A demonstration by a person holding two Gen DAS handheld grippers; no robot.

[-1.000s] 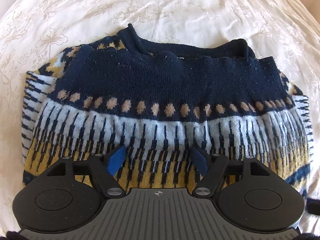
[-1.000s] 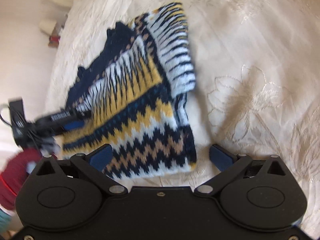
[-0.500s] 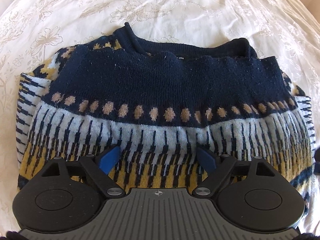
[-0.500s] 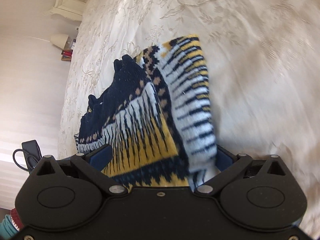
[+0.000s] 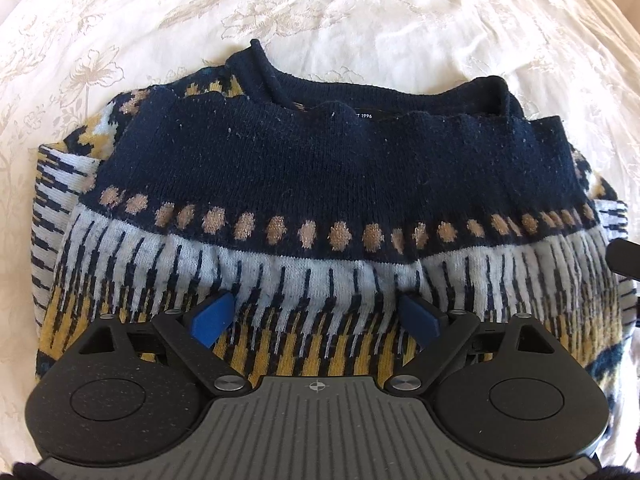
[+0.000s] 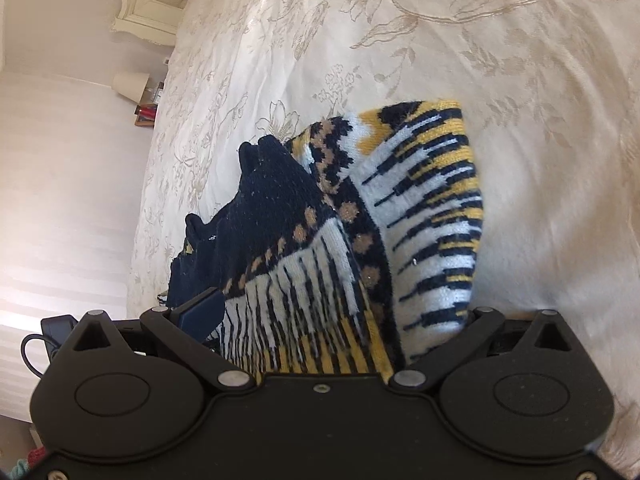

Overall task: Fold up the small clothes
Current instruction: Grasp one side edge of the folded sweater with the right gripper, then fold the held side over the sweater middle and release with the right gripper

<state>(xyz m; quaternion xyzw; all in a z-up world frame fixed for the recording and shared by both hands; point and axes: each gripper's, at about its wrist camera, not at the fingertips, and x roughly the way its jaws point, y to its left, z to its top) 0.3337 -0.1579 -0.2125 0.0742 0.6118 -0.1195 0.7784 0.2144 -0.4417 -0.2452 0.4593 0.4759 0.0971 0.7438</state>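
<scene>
We see a bed point(image 5: 360, 12) covered in a cream spread woven with pale flowers. Directly on it lies a folded patterned sweater point(image 5: 320, 184), navy, white and mustard, its far edges probably touching the spread.

Your left tongs point(image 5: 316, 318): matte black linkage arms, silver pivot screws, blue fingertips point(image 5: 211, 317), ribbed grey housing with a crosshair mark. Your right tongs point(image 6: 332, 312): all-black housing.
</scene>
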